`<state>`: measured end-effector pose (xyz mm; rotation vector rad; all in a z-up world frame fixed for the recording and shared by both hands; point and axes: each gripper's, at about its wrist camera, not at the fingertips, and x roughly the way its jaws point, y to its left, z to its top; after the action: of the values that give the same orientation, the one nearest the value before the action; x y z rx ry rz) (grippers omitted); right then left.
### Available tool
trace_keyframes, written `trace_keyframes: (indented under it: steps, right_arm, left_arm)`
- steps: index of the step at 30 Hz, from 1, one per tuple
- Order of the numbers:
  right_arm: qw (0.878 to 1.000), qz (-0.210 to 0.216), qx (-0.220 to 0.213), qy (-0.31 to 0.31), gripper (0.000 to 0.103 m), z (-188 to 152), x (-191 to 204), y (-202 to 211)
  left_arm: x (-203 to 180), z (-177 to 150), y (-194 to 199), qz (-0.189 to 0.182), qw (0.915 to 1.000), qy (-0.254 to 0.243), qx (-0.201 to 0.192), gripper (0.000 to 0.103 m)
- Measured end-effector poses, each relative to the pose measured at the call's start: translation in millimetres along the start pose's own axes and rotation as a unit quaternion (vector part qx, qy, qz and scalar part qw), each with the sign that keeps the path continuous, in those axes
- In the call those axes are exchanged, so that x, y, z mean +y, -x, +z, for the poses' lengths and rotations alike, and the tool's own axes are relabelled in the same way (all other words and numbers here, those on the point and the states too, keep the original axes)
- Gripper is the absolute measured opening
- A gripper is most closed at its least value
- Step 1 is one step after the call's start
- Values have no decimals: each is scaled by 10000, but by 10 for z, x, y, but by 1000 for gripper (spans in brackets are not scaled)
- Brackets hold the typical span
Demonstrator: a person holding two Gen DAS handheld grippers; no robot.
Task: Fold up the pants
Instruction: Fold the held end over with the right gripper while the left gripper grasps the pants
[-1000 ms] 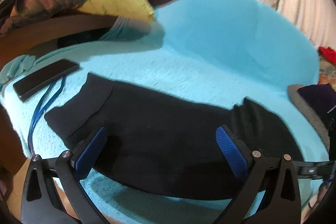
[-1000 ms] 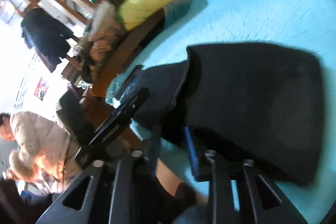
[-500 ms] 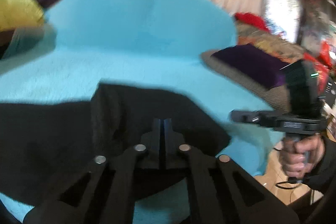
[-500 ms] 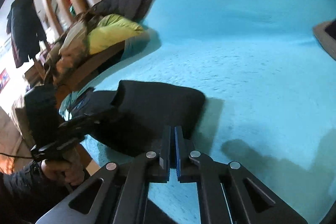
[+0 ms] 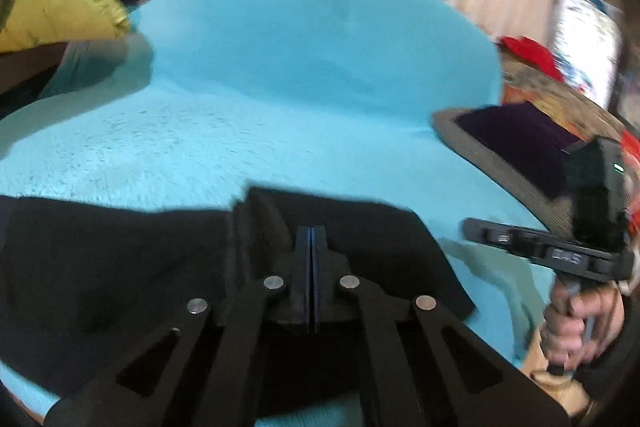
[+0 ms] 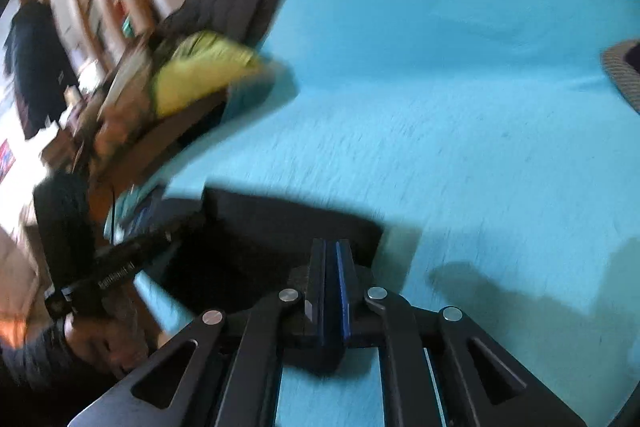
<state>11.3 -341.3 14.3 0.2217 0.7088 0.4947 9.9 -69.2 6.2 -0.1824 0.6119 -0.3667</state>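
Black fabric pants [image 5: 120,267] lie flat on turquoise fleece blanket [image 5: 280,87] over sofa. L gripper [image 5: 311,239] jaws pressed together, pinching pants edge. R gripper [image 6: 331,255] narrow, jaws opening slightly, dark cloth btwn pads at pants' other end.

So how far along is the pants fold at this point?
Done: the black pants lie on the turquoise cover, one end doubled over. In hand: the left gripper looks pinched on that edge; the right gripper, jaws opening slightly, sits at the other edge. Left: the final fold.
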Motion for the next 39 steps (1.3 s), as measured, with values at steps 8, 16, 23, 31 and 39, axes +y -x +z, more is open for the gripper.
trace_keyframes:
  steps: [8,16,23,31,39]
  right_arm:
    - [9985,-250,489,40,1,-1,-136,-627]
    - [9990,-41,133,418,8,71,279,-223]
    - [9957,-471,526,607,7,-62,446,-434]
    - [9863,-536,992,1208,8,165,805,-936]
    - [9961,-446,605,465,9,67,698,-905]
  left_arm:
    - [251,-91,-329,929,9940,352,461,4]
    - [275,-99,-365,904,9942,444,382,4]
    - [242,-135,-326,946,9942,414,296,4]
    - [217,-142,-322,994,9938,422,251,4]
    - [249,43,178,977,9941,461,119,10]
